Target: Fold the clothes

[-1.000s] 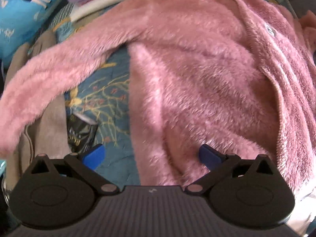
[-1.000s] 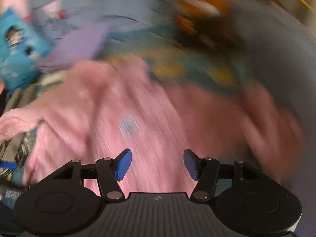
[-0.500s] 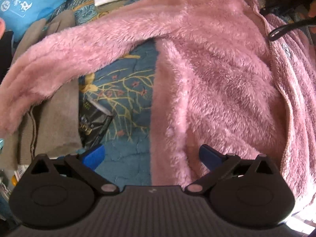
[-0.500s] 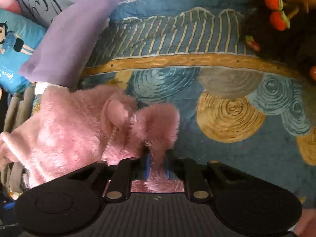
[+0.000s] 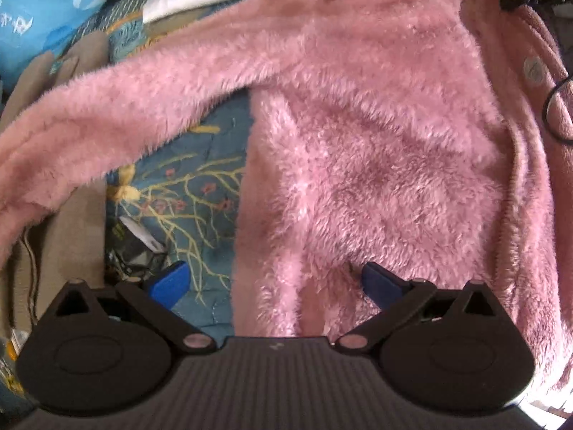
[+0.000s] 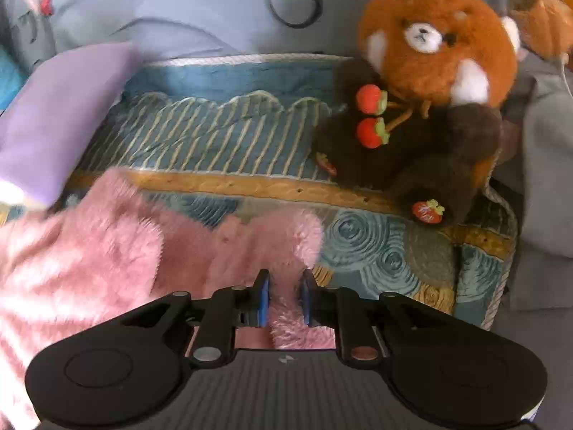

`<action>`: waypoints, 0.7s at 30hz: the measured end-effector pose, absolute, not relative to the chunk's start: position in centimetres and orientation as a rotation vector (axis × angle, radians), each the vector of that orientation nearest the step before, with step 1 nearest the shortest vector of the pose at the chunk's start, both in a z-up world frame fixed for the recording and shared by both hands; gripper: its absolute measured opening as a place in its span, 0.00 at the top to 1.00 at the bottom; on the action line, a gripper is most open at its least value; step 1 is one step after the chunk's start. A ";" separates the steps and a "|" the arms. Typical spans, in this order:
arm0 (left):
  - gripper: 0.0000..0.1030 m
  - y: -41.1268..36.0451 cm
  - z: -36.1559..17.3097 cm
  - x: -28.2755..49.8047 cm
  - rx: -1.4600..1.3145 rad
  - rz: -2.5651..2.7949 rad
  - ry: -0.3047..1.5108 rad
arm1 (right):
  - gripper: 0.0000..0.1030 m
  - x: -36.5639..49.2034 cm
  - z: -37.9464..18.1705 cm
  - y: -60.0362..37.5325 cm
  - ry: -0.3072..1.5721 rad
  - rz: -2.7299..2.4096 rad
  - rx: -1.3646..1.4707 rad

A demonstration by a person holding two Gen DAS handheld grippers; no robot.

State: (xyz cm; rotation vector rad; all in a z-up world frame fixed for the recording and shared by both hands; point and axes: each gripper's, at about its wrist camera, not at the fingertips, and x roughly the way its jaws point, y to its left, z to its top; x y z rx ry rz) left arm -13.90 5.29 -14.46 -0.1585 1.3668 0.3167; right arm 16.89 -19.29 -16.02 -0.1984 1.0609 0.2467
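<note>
1. Through the left wrist camera I see the pink fleece jacket [image 5: 376,150] spread flat on the blue patterned quilt [image 5: 200,193], one sleeve [image 5: 118,122] reaching out to the picture's left – the right view shows none of that.
2. My left gripper [image 5: 275,283] stands wide open over the jacket's lower edge, one blue pad over quilt, the other over fleece.
3. Only the right wrist camera shows the grip: my right gripper [image 6: 284,301] pinches a tuft of the jacket [image 6: 118,261]; its jaws have just eased apart slightly, fleece between them.
4. That view alone has the red-panda plush [image 6: 429,82] and the lilac cloth [image 6: 53,122].
</note>
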 end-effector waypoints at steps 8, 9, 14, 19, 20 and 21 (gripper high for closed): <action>0.00 5.3 -14.5 -14.9 -0.182 0.329 1.377 | 0.45 11.9 -14.1 -15.2 0.959 0.342 -0.228; 0.00 5.3 -14.5 -14.8 -0.185 0.328 1.379 | 0.47 11.6 -15.1 -14.4 0.993 0.332 -0.269; 0.00 4.9 -13.9 -14.6 -0.168 0.314 1.363 | 0.67 10.6 -20.2 -13.2 1.153 0.225 -0.328; 0.00 4.3 -13.4 -14.7 -0.152 0.294 1.350 | 0.88 9.1 -18.7 -15.2 1.076 0.180 -0.173; 0.00 4.3 -13.4 -14.7 -0.156 0.292 1.348 | 0.89 8.4 -17.8 -15.2 1.034 0.213 -0.168; 0.00 4.3 -13.4 -14.7 -0.160 0.290 1.350 | 0.93 7.7 -16.7 -15.3 0.999 0.259 -0.149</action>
